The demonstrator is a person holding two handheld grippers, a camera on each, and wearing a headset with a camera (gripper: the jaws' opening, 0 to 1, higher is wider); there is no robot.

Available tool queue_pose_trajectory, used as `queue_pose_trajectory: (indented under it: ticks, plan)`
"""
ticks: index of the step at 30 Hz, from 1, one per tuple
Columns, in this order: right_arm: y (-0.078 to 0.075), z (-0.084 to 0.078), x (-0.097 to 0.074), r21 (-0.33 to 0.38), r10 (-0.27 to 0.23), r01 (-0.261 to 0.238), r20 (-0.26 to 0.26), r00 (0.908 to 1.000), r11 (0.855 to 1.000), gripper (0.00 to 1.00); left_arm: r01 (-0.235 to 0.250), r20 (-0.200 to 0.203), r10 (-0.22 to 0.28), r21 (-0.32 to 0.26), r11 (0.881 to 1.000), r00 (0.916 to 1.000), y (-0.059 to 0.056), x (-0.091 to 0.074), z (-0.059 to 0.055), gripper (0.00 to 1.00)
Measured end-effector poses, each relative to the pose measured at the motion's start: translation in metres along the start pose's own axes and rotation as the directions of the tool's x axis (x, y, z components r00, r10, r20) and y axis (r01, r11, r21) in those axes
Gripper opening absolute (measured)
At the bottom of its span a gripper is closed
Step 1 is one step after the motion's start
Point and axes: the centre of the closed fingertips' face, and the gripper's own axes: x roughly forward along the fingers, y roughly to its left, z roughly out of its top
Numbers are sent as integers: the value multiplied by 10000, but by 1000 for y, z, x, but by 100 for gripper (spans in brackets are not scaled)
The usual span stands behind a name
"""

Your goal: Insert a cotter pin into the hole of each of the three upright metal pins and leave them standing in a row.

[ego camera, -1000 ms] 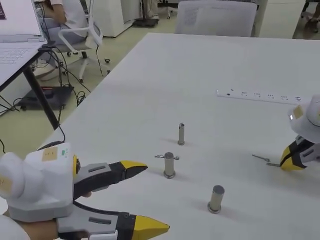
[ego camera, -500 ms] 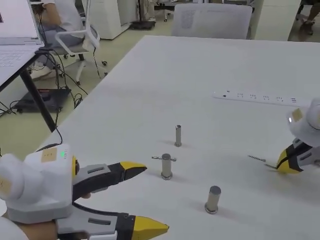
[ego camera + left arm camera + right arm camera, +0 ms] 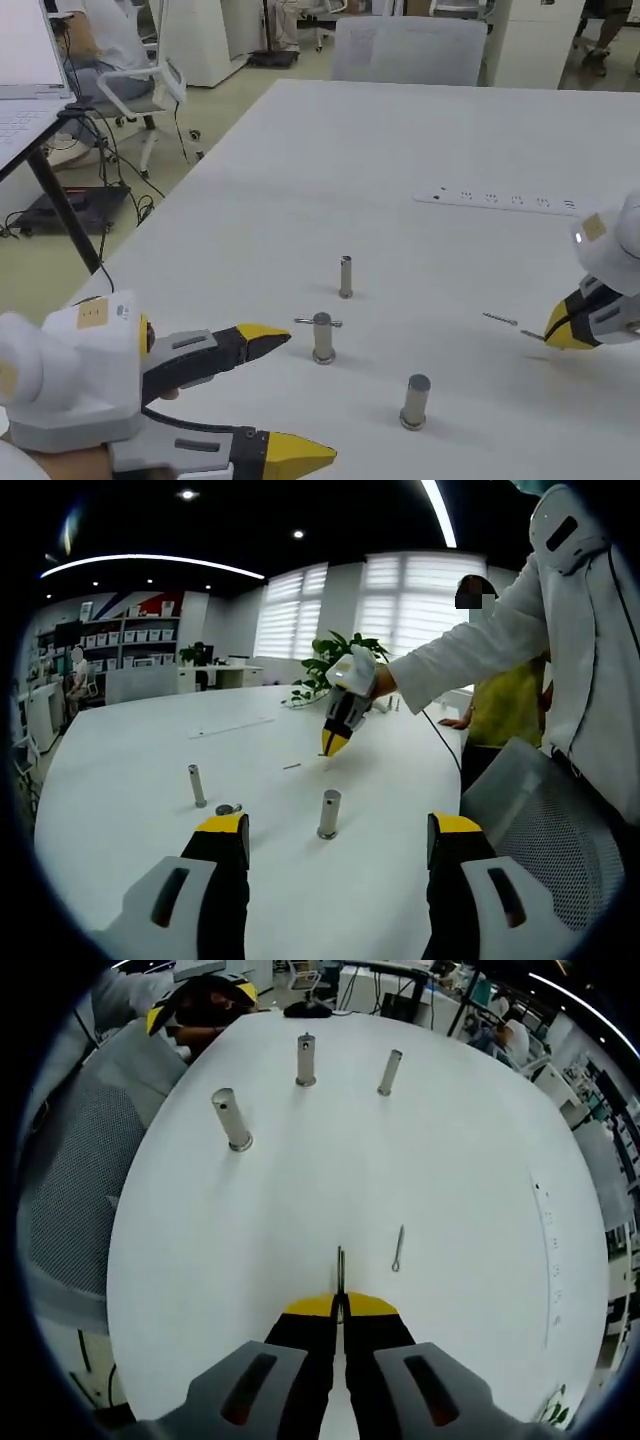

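**A:** How are the two hands posing?

**B:** The left hand-held gripper point(image 3: 285, 395), white-bodied with black jaws and yellow tips, is hovering low over the near-left corner of the white surface point(image 3: 400, 140). It is pointing toward the pins, with its jaws standing wide apart and nothing between them. The right hand-held gripper point(image 3: 558, 330), of the same build, is angling down at the far right. Its tips are clenching the held cotter pin point(image 3: 340, 1265), a thin silver wire piece that is sticking straight out ahead of the jaws.

**A:** And what are you counting?

**B:** Three upright grey metal cylinders are standing well apart in a bent row: the far metal pin point(image 3: 345, 278), the middle metal pin point(image 3: 322, 345) and the near metal pin point(image 3: 415, 402). I am also counting three cotter pins. One is the held one. The loose cotter pin point(image 3: 498, 319) is lying flat on the surface just beside it. The inserted cotter pin point(image 3: 318, 322) is passing through the top of the middle metal pin and sticking out on both sides. One long white power strip point(image 3: 495, 200) is lying farther back.

**A:** Is anything hidden or hard to make out?

**B:** In the head view the frame edge is cutting off the right hand-held gripper's body. In the left gripper view a jaw tip is covering part of the middle metal pin. I cannot tell whether the held cotter pin's tip is touching the surface. The holes in the two bare pins are showing too small to make out.
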Motion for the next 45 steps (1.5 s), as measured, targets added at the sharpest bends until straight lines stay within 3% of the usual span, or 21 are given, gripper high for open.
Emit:
queue_pose_trajectory:
  ticks: [17, 28, 45]
  plan:
    - [46, 53, -30, -893, 434, -392, 447, 9981, 9952, 2, 409, 123, -412, 271, 9988, 9991, -16, 16, 11, 69]
    - [73, 80, -37, -1307, 821, -747, 526, 9952, 9886, 2, 684, 189, -692, 385, 9969, 9974, -23, 25, 16, 68]
    - [103, 120, -47, -1710, 1233, -1094, 733, 9897, 9792, 2, 1233, 316, -1260, 762, 9894, 9915, -35, 49, 27, 56]
